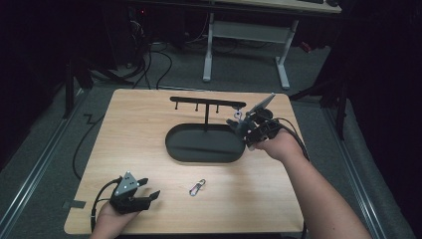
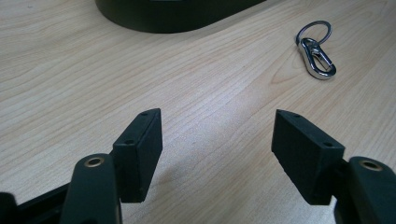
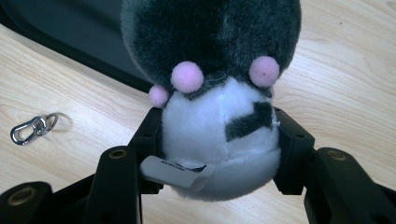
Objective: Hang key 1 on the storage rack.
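A grey and white plush toy (image 3: 219,116) with small pink pompoms sits between the pads of my right gripper (image 3: 219,156), which is shut on its white lower half. In the high view the right gripper (image 1: 240,125) holds the toy (image 1: 238,120) just under the right end of a black hook rail (image 1: 206,103), over the right edge of the black oval tray (image 1: 199,147). My left gripper (image 1: 148,192) rests at the table's front left, open, with only bare wood between its jaws (image 2: 217,149).
A silver carabiner with a key ring (image 1: 197,187) lies on the wood in front of the tray, also seen as the carabiner (image 2: 317,56) and the carabiner (image 3: 30,129). The wooden table (image 1: 129,129) ends close behind the rail. A white desk frame (image 1: 249,35) stands beyond.
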